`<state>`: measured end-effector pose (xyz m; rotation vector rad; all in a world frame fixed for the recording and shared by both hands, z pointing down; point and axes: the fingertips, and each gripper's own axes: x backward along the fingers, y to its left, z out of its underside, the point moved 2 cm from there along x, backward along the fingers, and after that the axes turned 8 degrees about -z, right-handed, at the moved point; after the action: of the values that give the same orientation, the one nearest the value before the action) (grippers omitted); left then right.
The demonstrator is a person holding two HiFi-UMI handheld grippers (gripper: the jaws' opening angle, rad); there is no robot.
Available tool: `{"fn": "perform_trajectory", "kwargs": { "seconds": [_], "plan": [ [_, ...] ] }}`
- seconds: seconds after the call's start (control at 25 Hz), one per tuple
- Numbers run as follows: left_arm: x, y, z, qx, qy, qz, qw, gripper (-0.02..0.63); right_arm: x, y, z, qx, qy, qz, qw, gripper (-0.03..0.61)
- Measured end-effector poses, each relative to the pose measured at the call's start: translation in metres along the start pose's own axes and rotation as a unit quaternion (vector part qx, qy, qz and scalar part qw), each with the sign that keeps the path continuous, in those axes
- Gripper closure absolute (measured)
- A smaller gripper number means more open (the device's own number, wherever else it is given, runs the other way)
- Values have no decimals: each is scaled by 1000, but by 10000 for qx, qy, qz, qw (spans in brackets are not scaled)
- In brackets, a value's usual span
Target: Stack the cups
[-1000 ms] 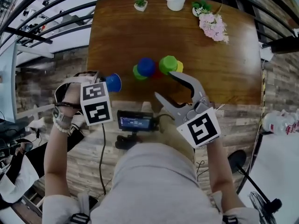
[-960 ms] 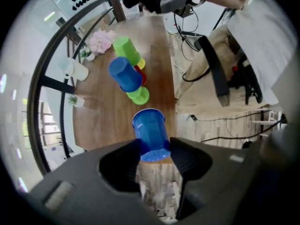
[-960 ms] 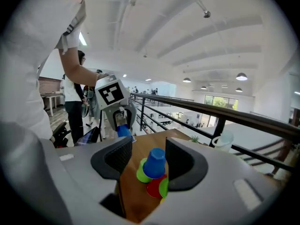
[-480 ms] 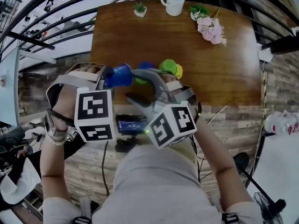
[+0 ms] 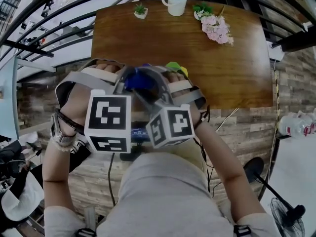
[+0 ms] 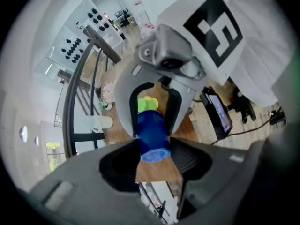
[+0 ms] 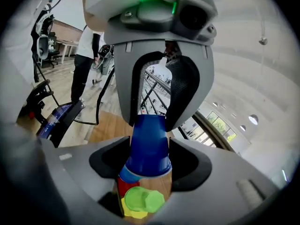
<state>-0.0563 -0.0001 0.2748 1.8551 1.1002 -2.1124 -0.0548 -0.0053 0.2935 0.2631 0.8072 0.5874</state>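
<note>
— Any room to move?
— The table (image 5: 222, 68) lies bare from 1 to 3 o'clock of the blue cup (image 5: 140, 81); its near edge runs at 6, just under
— The grippers?
— Nose to nose. The left gripper (image 6: 153, 144), tipped steeply down, clamps that cup; the right gripper (image 7: 150, 146) has just been opening its jaws, which flank the rim
— Count?
— That held one, then at 12 a second blue cup (image 7: 125, 173), one red cup (image 7: 123, 186), one yellow cup (image 7: 131, 213), one green cup (image 7: 140, 199)
</note>
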Motion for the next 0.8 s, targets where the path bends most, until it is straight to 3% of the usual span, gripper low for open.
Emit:
{"fn": "perform_trajectory", "kwargs": {
  "seconds": [0.12,0.24,0.36,0.44,0.52,0.64,0.72,0.8],
  "plan": [
    [0,9,-12,-91,-221,-175,9996,411,7,-8,10,-57,36,231,9997,328],
    [3,25,-25,-28,-630,-597,9962,408,18,-21,21,-298,-31,543,9981,328],
    [9,41,-29,450,-1091,-987,9881,404,30,-34,32,-865,-368,833,9921,328],
    [13,53,-27,984,-1437,-1225,9771,393,37,-41,38,-1483,-753,1018,9808,328],
    [16,63,-19,1628,-1795,-1474,9589,394,41,-47,45,-2188,-1243,1204,9603,328],
    [16,72,-2,2671,-2288,-1715,9203,412,43,-49,59,-3093,-1742,1358,9250,328],
    [13,74,9,3241,-2575,-1738,8935,422,41,-48,67,-3402,-1921,1420,9095,328],
    [8,71,19,3655,-2744,-1731,8724,428,38,-47,72,-3534,-2034,1514,9005,328]
  ]
}}
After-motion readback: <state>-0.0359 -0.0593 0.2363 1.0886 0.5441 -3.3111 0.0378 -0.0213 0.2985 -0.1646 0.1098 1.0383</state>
